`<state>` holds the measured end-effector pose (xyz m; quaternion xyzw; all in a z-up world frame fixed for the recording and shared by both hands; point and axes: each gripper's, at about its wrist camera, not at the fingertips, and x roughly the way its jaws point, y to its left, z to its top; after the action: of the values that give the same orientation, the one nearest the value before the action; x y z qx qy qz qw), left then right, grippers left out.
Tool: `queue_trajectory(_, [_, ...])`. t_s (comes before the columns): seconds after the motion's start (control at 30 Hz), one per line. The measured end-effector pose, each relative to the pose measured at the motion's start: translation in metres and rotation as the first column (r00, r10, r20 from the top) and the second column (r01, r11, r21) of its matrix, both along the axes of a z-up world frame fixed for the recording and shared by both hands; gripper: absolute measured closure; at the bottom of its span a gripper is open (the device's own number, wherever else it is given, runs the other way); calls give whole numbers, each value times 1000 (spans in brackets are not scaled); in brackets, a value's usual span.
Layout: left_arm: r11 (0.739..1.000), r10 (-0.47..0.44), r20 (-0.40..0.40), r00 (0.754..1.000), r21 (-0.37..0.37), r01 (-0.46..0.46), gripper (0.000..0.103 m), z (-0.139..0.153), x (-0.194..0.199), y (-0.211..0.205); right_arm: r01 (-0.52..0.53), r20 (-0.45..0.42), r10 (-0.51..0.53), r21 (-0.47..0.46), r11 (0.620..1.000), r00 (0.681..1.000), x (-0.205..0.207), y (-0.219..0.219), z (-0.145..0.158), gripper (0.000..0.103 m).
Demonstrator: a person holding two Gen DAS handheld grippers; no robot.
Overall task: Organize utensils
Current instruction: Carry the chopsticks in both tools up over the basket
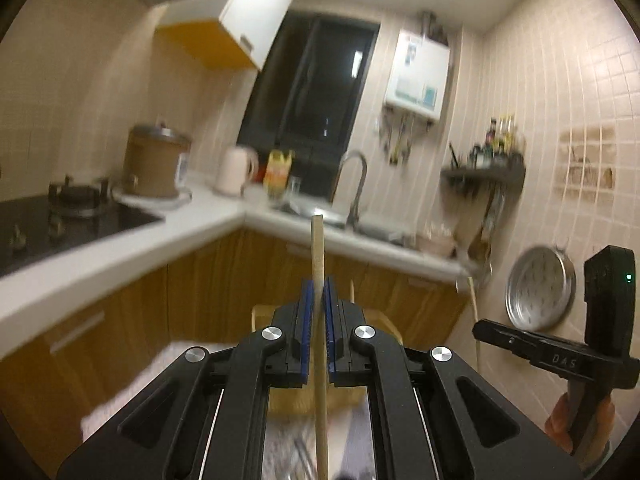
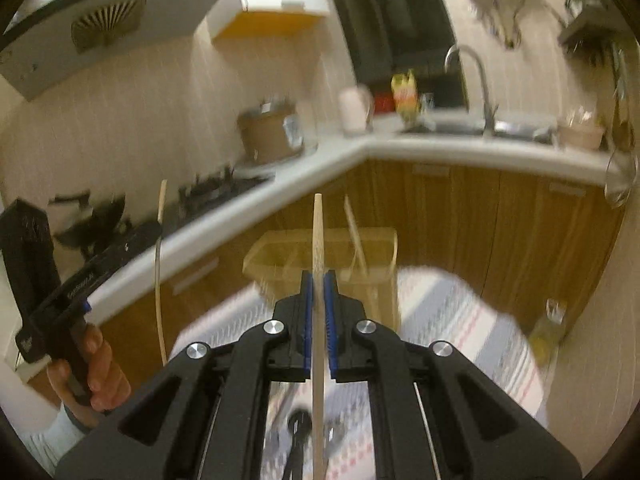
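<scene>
We read "DAS" on the side of the right gripper (image 1: 476, 308) as seen from the left wrist; other lettering is too blurred. Our left gripper (image 1: 319, 280) has its jaws clenched on a pale wooden chopstick (image 1: 319, 248) that stands upright past the blue pads (image 1: 306, 312). Our right gripper (image 2: 319, 276) grips a second chopstick (image 2: 318, 236) likewise. Both hang above a translucent yellowish holder (image 2: 276, 252) on the patterned table (image 2: 480, 320), which already holds another stick (image 2: 356, 232).

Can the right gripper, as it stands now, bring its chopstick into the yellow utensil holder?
Probably yes. The right gripper is shut on its chopstick, and the utensil holder stands just ahead, top open, nothing in between. One chopstick already leans inside.
</scene>
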<state>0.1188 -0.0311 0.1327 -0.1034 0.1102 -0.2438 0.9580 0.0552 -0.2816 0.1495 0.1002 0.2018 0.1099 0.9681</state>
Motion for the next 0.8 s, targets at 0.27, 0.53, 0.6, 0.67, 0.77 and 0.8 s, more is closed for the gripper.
queue_trajectory(0.27, [999, 29, 81, 996, -35, -26, 100, 24, 51, -10, 98, 81, -98, 0, 995, 992, 69, -3, 27, 99])
queue_trajectory(0.53, [993, 84, 69, 994, -86, -78, 100, 9, 115, -21, 94, 270, -108, 62, 994, 957, 101, -14, 28, 99])
queue_trajectory(0.6, [992, 90, 61, 994, -97, -84, 100, 3, 126, -23, 116, 299, -120, 32, 993, 947, 106, -11, 23, 99])
queue_trajectory(0.67, [990, 105, 64, 992, -102, -98, 100, -3, 133, -23, 131, 314, -125, 1, 991, 941, 113, -7, 17, 99])
queue_trajectory(0.77, [982, 181, 99, 979, -80, -173, 99, -11, 136, -25, 145, 316, -127, -34, 989, 940, 126, -5, -1, 99])
queue_trajectory(0.8, [980, 193, 104, 976, -76, -185, 99, -13, 137, -25, 147, 317, -126, -43, 988, 940, 129, -5, -5, 99])
